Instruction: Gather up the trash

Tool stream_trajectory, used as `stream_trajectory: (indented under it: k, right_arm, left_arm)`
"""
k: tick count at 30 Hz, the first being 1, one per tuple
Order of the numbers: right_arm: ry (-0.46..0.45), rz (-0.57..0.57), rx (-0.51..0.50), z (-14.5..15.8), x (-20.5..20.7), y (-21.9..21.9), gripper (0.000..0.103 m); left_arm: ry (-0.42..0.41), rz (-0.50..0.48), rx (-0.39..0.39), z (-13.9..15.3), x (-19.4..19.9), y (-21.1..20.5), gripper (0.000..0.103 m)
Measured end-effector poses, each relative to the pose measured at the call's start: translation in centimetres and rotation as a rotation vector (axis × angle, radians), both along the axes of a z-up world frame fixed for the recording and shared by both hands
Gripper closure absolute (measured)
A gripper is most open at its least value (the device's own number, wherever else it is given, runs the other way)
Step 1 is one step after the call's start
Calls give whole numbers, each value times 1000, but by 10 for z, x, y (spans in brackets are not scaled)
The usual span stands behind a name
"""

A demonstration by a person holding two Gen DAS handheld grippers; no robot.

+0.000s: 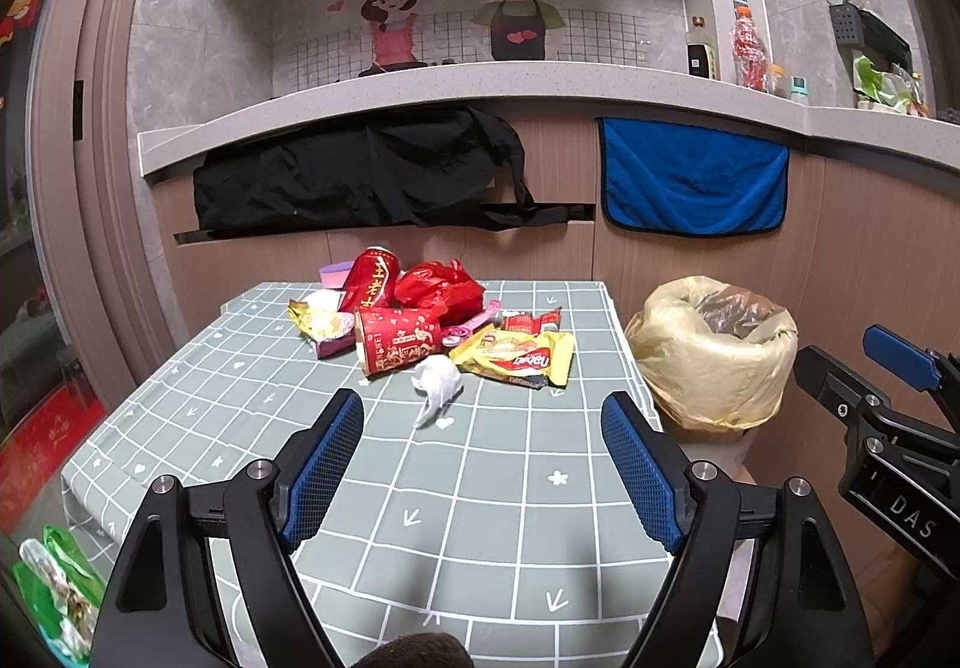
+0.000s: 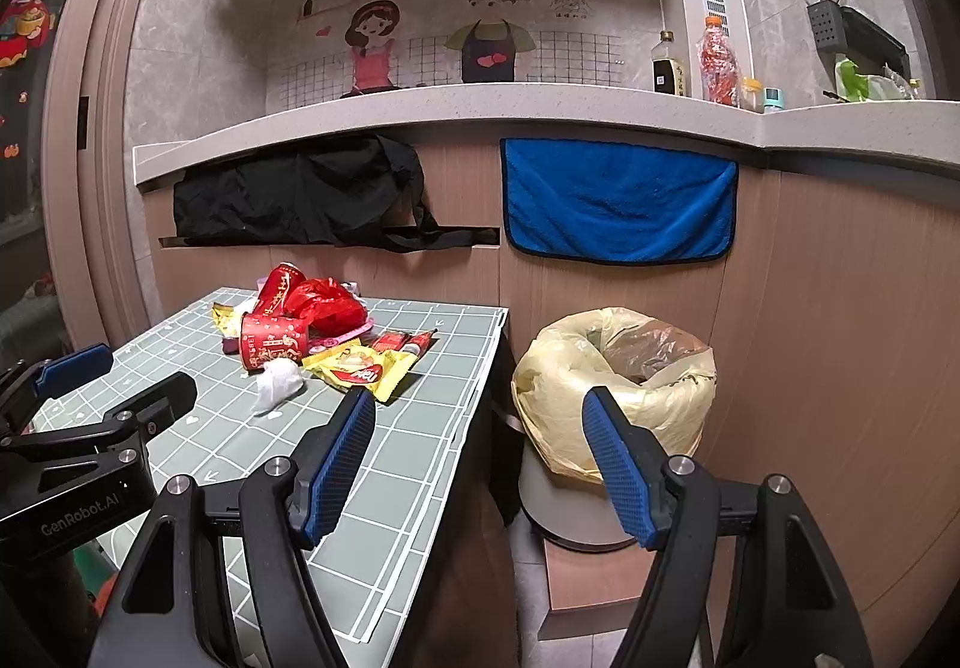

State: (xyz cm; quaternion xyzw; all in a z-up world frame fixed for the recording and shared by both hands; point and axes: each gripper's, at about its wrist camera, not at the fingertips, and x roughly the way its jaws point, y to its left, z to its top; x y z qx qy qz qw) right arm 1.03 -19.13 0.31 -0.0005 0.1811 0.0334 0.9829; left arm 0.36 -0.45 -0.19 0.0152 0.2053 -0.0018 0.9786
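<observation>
- Left gripper [image 1: 483,464]: fingers wide apart, nothing between them, held above the checked tablecloth [image 1: 510,518]
- Trash pile [image 1: 432,326] lies ahead of the left fingertips, well apart; the white tissue wad [image 1: 438,377] is the nearest piece, centred between the two fingers' lines
- Right gripper [image 2: 480,464]: fingers spread, empty
- Bin with yellow liner [image 2: 618,374] sits just beyond the right finger; the pile lies ahead-left of the left finger [image 2: 336,458]

Left gripper [image 1: 483,464] black frame, blue ribbed pads, silver screws, white "GenRobot.AI" lettering on its side, right gripper [image 2: 479,455] alike, "DAS" on its body
</observation>
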Motion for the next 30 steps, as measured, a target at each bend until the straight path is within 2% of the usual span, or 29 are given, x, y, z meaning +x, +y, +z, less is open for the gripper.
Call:
stream_trajectory:
  k: [30]
  right_arm:
    - [11, 5, 0, -6, 2, 4, 34]
  left_arm:
    - [-2, 0, -3, -3, 3, 2, 22]
